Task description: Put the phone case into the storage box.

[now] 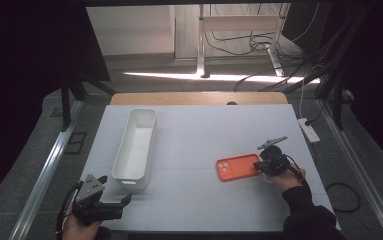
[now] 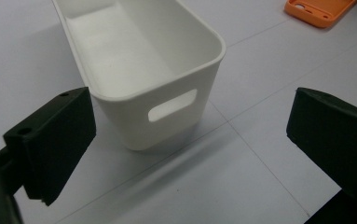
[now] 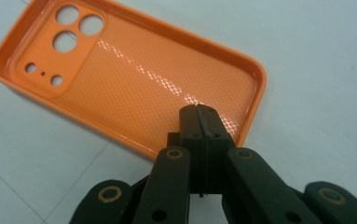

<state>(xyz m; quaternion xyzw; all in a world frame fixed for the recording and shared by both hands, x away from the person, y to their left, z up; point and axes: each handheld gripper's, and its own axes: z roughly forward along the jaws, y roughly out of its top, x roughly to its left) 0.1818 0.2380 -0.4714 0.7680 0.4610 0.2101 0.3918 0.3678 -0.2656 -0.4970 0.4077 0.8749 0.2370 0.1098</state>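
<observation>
Orange phone case [image 3: 120,79] flat on table [image 1: 204,200], right of centre; right gripper [image 3: 198,112] pinched together at its near edge, apparently on the rim. Lift level toward white bin [image 2: 143,60], far left. Left gripper [image 2: 190,135] spread wide before bin.

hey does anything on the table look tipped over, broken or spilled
Nothing stands out. The long white plastic bin stands upright and empty, and the orange phone case lies flat, hollow side up, undamaged, with the shut right gripper over its rim.
</observation>
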